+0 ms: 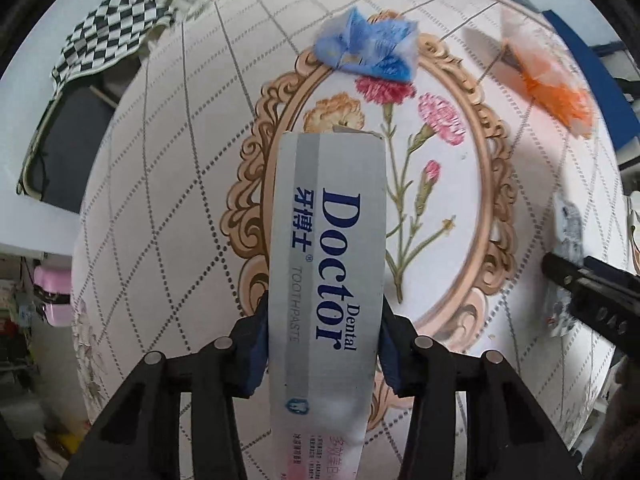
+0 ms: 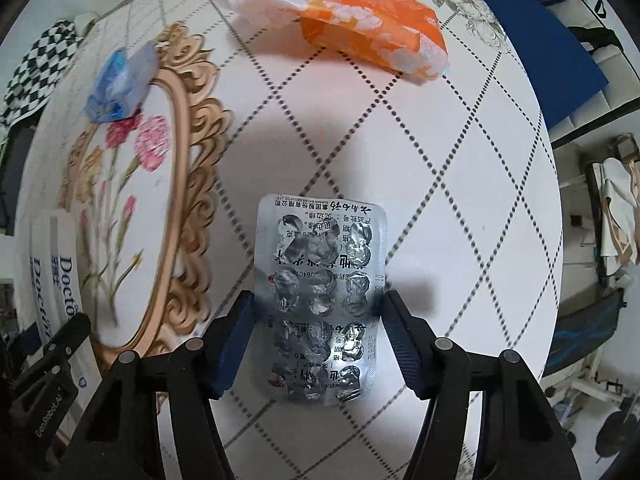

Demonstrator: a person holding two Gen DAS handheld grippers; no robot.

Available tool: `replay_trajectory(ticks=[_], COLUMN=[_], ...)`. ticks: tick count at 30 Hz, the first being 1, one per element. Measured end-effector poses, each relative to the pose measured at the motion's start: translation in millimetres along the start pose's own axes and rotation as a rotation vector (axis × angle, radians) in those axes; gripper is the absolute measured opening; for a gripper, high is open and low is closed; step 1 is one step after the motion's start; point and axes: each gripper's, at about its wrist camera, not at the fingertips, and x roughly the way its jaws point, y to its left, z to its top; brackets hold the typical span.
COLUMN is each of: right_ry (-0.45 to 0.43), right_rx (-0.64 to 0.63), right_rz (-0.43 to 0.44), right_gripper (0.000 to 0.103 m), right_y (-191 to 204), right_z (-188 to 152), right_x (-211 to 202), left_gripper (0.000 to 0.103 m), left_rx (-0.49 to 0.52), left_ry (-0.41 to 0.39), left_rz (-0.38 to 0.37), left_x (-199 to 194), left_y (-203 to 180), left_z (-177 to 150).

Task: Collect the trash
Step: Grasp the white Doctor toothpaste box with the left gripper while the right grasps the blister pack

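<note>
My left gripper (image 1: 324,336) is shut on a grey "Doctor" toothpaste box (image 1: 326,264), held lengthwise above the table. The box also shows in the right wrist view (image 2: 56,280). My right gripper (image 2: 318,340) straddles an empty silver pill blister pack (image 2: 320,296) lying flat on the table; its jaws stand apart with small gaps on both sides. A crumpled blue wrapper (image 1: 366,46) (image 2: 120,84) lies at the oval picture's far end. An orange and white wrapper (image 1: 548,80) (image 2: 360,20) lies farther back on the right.
The round table (image 2: 460,200) has a white diamond-pattern cloth with a flower picture in an ornate oval frame. A checkered cloth (image 1: 112,28) hangs over a chair at the left. A blue panel (image 2: 540,48) stands beyond the table's right edge.
</note>
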Motion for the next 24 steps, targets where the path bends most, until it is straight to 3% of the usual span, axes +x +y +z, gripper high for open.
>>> replay_trajectory(ticks=[7, 15, 19, 24], right_ry=[-0.091, -0.205, -0.267, -0.346], right_rx=[-0.013, 0.043, 0.056, 0.114], right_rz=[0.032, 0.075, 0.083, 0.102], right_gripper=[0.066, 0.066, 0.066, 0.066], right_y=[9.9, 15.4, 34.3, 65.3], right_z=[-47.5, -122.3, -173.9, -278.8], right_x=[-44.1, -123.2, -158.6, -212.9], left_gripper=[0.042, 0.042, 0.042, 0.042], left_rx=[0.004, 0.015, 0.047, 0.118], left_ry=[-0.083, -0.199, -0.263, -0.3], left_rz=[-0.038, -0.13, -0.184, -0.268], left_x=[-51.7, -92.3, -122.4, -153.9], left_y=[11.9, 59.2, 87.5, 128.8], left_z=[-30.2, -87.8, -130.3, -201.3])
